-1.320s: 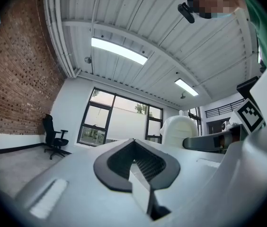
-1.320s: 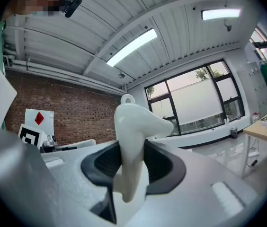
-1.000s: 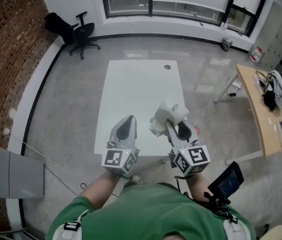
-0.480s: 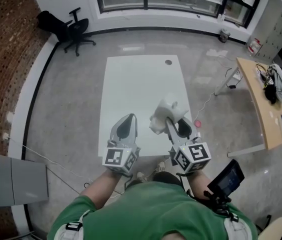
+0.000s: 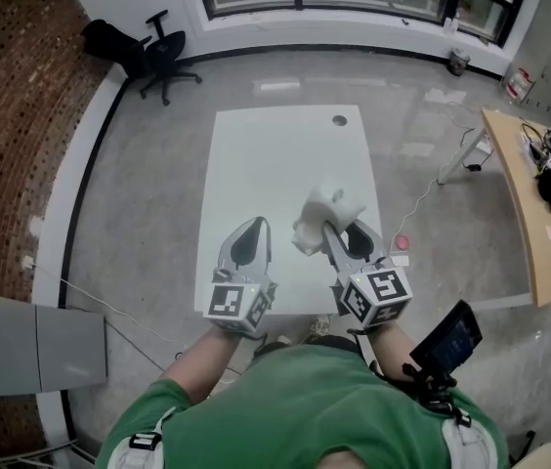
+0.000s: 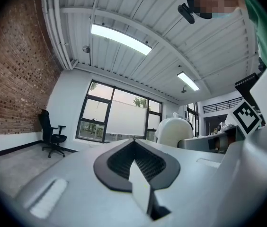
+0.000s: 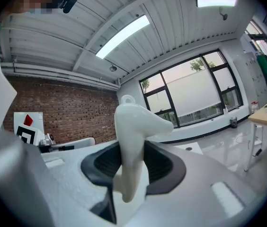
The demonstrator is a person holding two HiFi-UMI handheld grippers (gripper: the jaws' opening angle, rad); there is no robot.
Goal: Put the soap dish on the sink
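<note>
Right claw is clamped on the white soap dish, holding it in the air over the near end of the white worktop. Left claw sits just beside it, jaws pressed together, nothing between them.

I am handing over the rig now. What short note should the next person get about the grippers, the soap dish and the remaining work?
Right gripper: shut on the white soap dish, held above the white table.
Left gripper: jaws together, nothing in them.
Done: the dish is picked up.
Left: set it on the sink. No sink shows in any view, so find it first.
</note>
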